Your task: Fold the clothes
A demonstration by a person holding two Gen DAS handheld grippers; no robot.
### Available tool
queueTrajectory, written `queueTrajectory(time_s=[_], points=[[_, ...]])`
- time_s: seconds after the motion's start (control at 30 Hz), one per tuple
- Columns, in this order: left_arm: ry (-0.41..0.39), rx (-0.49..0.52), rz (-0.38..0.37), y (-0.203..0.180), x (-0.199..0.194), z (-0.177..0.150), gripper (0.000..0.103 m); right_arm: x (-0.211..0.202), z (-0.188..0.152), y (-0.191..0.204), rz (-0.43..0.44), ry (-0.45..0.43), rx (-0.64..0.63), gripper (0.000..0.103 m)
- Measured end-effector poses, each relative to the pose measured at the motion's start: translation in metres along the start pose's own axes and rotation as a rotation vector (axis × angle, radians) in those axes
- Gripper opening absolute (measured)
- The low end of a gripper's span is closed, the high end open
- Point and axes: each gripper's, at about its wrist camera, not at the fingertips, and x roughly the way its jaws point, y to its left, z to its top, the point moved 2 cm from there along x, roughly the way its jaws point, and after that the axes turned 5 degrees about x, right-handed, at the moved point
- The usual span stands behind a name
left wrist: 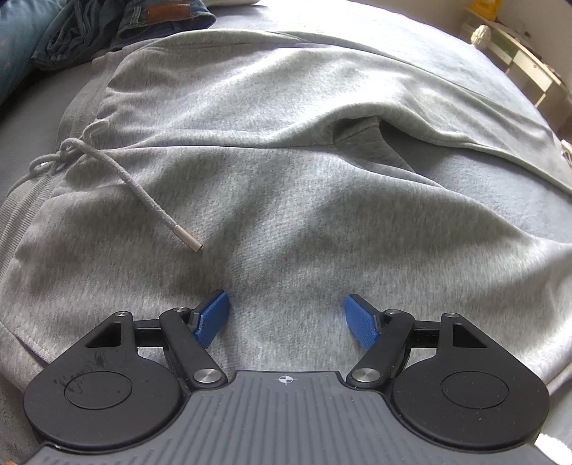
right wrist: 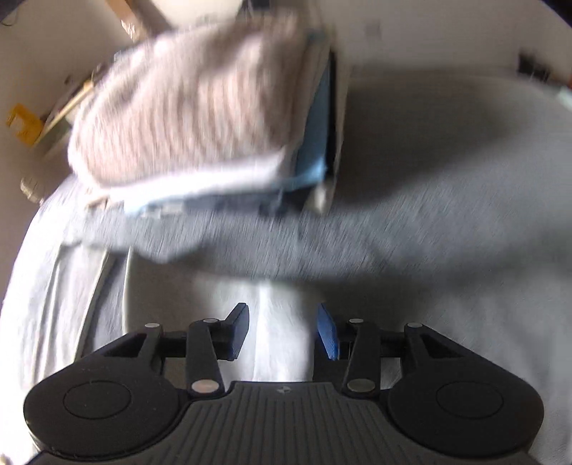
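Grey marled sweatpants (left wrist: 286, 171), soft fleece knit, lay spread and rumpled across most of the left wrist frame on a grey bed cover (left wrist: 482, 200). Braided drawstring (left wrist: 107, 168), knotted at left, ended in a metal tip mid-left. Left gripper (left wrist: 286, 314) stood wide, blue ribbed pads clear, nothing between them. Folded jeans (left wrist: 107, 25) sat upper left, shelf unit (left wrist: 518, 64) upper right. Right view was blurred: right gripper (right wrist: 282, 331) partly open over pale cloth, gripping nothing. Stack of folded striped clothes (right wrist: 186, 114) upper left.
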Motion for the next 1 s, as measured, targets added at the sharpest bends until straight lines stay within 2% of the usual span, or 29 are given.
queueTrajectory(time_s=[0.17, 0.27, 0.33, 0.4, 0.47, 0.5, 0.53, 0.7, 0.9, 1.0], points=[[-0.003, 0.005, 0.003, -0.001, 0.0, -0.001, 0.073, 0.007, -0.013, 0.022, 0.009, 0.041, -0.108, 0.044], [-0.006, 0.01, -0.001, 0.0, 0.0, -0.001, 0.073, 0.031, -0.023, 0.026, -0.027, 0.106, -0.117, 0.042], [-0.007, 0.01, -0.003, 0.0, -0.001, -0.001, 0.073, 0.048, -0.028, 0.024, -0.061, 0.145, -0.115, 0.036], [-0.006, 0.01, -0.004, 0.0, -0.001, 0.0, 0.073, 0.061, -0.032, 0.022, -0.09, 0.163, -0.121, 0.022], [-0.005, 0.008, -0.008, 0.001, -0.001, 0.0, 0.073, 0.064, -0.034, 0.021, -0.095, 0.158, -0.139, 0.014], [-0.006, 0.008, -0.01, 0.001, -0.001, 0.0, 0.073, 0.063, -0.034, 0.021, -0.092, 0.153, -0.151, 0.003], [-0.007, 0.008, -0.011, 0.001, -0.001, 0.0, 0.073, 0.062, -0.035, 0.021, -0.089, 0.148, -0.163, 0.0], [-0.009, 0.006, -0.018, 0.002, 0.0, 0.0, 0.073, 0.037, -0.028, 0.015, -0.082, 0.101, -0.161, 0.0], [-0.002, 0.005, -0.018, 0.002, -0.001, 0.001, 0.073, 0.034, -0.028, -0.015, -0.154, 0.108, -0.113, 0.0], [0.002, 0.006, -0.021, 0.002, -0.001, 0.001, 0.073, 0.021, -0.035, -0.023, -0.158, 0.086, -0.1, 0.0]])
